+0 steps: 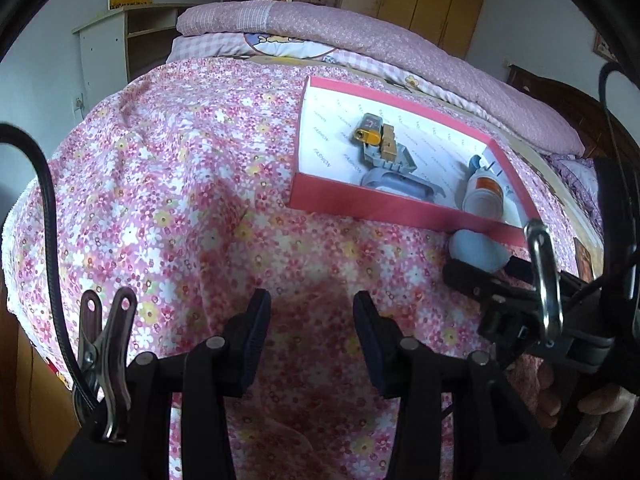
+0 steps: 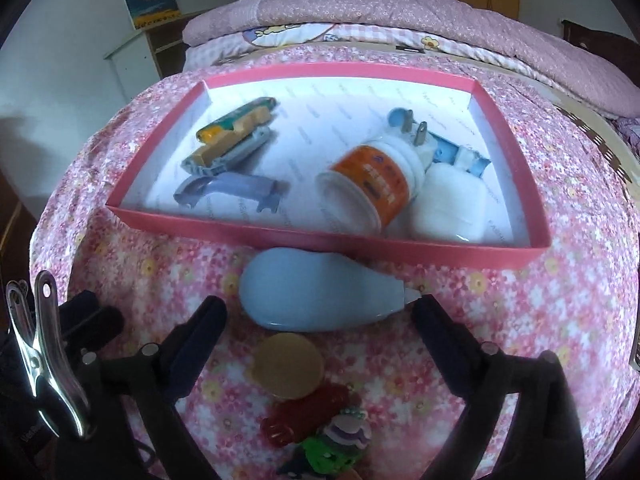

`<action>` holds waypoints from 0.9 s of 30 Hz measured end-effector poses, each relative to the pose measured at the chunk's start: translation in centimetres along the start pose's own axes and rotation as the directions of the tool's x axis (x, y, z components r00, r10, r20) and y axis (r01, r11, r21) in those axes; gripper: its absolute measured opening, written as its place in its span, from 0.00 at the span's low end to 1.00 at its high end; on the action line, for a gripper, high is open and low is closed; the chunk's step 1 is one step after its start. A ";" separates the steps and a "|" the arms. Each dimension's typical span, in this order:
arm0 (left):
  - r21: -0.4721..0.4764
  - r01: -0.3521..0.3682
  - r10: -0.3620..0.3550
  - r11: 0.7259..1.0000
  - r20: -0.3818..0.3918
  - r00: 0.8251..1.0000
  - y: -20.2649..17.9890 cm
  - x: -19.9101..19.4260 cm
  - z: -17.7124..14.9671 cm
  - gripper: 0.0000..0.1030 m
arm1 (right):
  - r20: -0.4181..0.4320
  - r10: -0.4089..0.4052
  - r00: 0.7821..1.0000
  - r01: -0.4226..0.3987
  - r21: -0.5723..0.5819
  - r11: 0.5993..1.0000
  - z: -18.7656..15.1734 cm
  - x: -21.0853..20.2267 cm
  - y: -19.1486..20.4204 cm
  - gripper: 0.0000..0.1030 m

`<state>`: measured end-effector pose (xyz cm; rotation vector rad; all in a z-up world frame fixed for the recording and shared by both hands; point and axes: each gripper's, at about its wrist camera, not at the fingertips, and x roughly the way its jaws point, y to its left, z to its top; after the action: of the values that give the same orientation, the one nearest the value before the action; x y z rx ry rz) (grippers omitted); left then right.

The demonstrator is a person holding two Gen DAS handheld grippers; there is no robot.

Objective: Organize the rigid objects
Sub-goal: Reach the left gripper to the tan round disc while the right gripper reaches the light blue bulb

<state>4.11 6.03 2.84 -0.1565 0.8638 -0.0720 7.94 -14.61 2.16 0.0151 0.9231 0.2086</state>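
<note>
The floral bedspread (image 2: 580, 312) carries everything here; on it sits the pink box (image 2: 320, 240), a shallow tray already holding an orange-banded canister (image 2: 372, 184), a white bottle (image 2: 452, 204), a blue plug adapter (image 2: 416, 132), a grey-blue handle (image 2: 236, 190) and a yellow-and-grey cluster of small parts (image 2: 236, 132); sorting looks well along, with a few pieces left outside.

Just beside the box's near wall, on the cloth, lies the pale blue bulb (image 2: 312, 292), its white nozzle pointing toward the right-hand finger; this seems the piece in hand. The right gripper (image 2: 316, 320) has its fingers spread wide on either side of the bulb, neither pad pressing it; the jaws are apart, nothing gripped. The left gripper (image 1: 312, 320) hangs over bare bedspread, fingers part-way apart, nothing between them.

Nearer the right wrist camera lie a tan disc (image 2: 290, 364), a red trinket (image 2: 312, 412) and a green-and-purple figure (image 2: 332, 448), the last blurred, so its make is a guess.

The next move calls for the right jaws to close across the bulb's fat belly, not the tapered nozzle; then a lift clear of the pink wall and a release in the open middle of the box.
</note>
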 end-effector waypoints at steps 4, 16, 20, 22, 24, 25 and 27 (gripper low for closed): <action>-0.001 -0.003 0.003 1.000 -0.004 1.000 -0.1 0.2 -0.1 0.44 | 0.011 -0.002 1.000 0.001 0.040 0.999 0.0 -0.2 -0.4 0.85; 0.019 0.004 -0.004 1.000 -0.007 1.000 -1.0 -0.2 -0.2 0.44 | 0.067 0.079 0.995 -0.084 0.080 0.993 -0.7 -3.1 -1.6 0.85; 0.037 0.010 -0.010 0.999 -0.006 1.000 -1.8 -0.4 -0.2 0.44 | 0.084 0.095 0.992 -0.101 0.073 0.992 -1.1 -4.3 -2.1 0.85; 0.044 0.014 -0.014 0.999 -0.006 1.000 -2.1 -0.4 -0.2 0.44 | 0.091 0.102 0.991 -0.108 0.067 0.992 -1.3 -5.0 -2.5 0.85; 0.052 0.020 -0.019 0.998 -0.007 1.000 -2.5 -0.5 -0.2 0.44 | 0.097 0.102 0.990 -0.108 0.062 0.992 -1.7 -5.7 -3.0 0.85; 0.055 0.022 -0.022 0.998 -0.008 1.000 -2.7 -0.5 -0.3 0.44 | 0.099 0.101 0.990 -0.108 0.062 0.992 -1.9 -6.0 -3.3 0.85; 0.063 0.027 -0.026 0.998 -0.010 1.000 -3.1 -0.5 -0.3 0.44 | 0.101 0.099 0.990 -0.106 0.064 0.992 -2.3 -6.5 -4.1 0.85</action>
<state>3.54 3.01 3.55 -0.1083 0.8678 -0.1250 3.02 -19.99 5.47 0.1363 0.8320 0.2691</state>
